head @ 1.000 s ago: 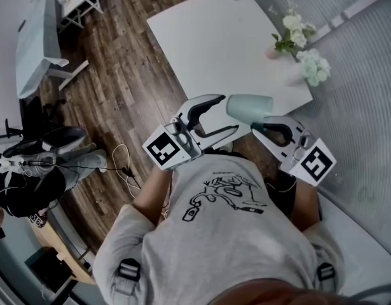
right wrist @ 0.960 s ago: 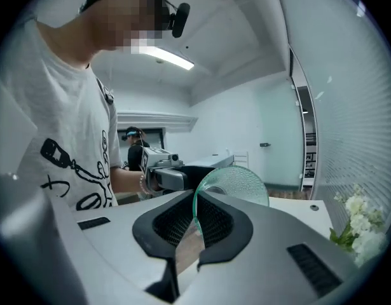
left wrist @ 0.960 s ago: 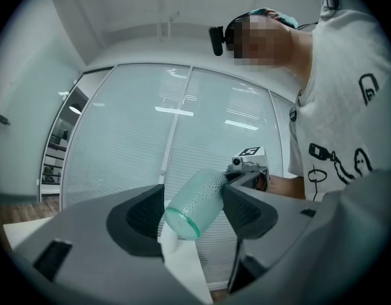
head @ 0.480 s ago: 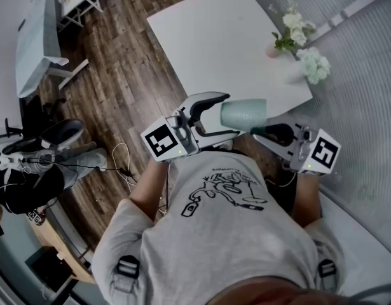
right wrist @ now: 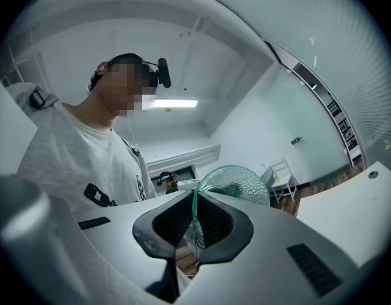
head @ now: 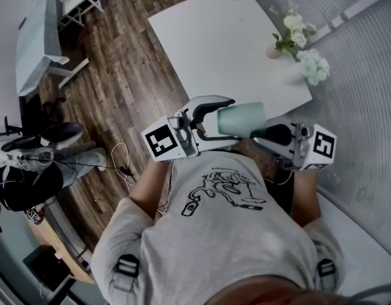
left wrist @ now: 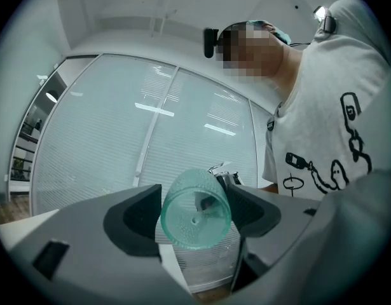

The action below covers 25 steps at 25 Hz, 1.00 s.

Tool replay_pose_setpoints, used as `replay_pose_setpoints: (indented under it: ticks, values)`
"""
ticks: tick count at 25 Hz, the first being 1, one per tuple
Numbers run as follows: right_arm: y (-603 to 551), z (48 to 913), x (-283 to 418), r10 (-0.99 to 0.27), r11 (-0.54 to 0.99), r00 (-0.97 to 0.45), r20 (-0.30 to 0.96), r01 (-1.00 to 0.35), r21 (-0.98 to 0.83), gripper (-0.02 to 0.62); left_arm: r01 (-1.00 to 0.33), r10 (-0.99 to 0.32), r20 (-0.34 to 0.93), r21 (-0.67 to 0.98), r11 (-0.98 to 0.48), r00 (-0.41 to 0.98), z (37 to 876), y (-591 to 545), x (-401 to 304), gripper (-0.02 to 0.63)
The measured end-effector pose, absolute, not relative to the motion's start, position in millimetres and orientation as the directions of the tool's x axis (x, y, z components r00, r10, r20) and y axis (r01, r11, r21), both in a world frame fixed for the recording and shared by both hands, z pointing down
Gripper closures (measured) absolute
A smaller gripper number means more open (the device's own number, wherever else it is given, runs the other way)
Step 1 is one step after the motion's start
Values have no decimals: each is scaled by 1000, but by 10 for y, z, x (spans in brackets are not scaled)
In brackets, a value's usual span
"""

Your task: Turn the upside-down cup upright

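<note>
Head view showed the cup (head: pixel 243 119) sideways in mid-air, rim pinched by the right gripper (head: pixel 264 131); the left gripper (head: pixel 226 118) had just been opening its jaws around the base, likely a handover.

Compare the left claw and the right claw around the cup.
The left claw stands wide open, its jaws having just been opening; the right claw is shut. The left claw has the closed base of the cup between its jaws, apparently without pressing it; the right claw pinches the cup's thin wall at the rim. Shared: both meet the same cup, lying sideways in the air, from opposite ends.
</note>
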State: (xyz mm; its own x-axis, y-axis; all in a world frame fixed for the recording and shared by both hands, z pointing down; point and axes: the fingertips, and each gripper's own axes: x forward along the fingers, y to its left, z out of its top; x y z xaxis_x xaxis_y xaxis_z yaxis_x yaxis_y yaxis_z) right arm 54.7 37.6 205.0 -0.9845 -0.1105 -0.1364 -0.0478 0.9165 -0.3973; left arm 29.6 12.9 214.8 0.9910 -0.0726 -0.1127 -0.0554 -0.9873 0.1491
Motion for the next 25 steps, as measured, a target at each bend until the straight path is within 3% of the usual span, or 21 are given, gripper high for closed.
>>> replay_pose_setpoints:
  ticks: [15,18,25]
  values:
    - [374,2054,529,-136,924,-986,-96,-91,-370,545,-63,-80,-123,133,-989,989,2162,135,280,299]
    - [352,2059,523,-156,930,-986,-64,-125,-346,469,-73,-90,-126,135,-988,988,2161,119,272,299]
    - [275,2128,532,-209,930,-978,17,-205,-306,416,-74,-91,-129,136,-988,987,2173,90,278,300]
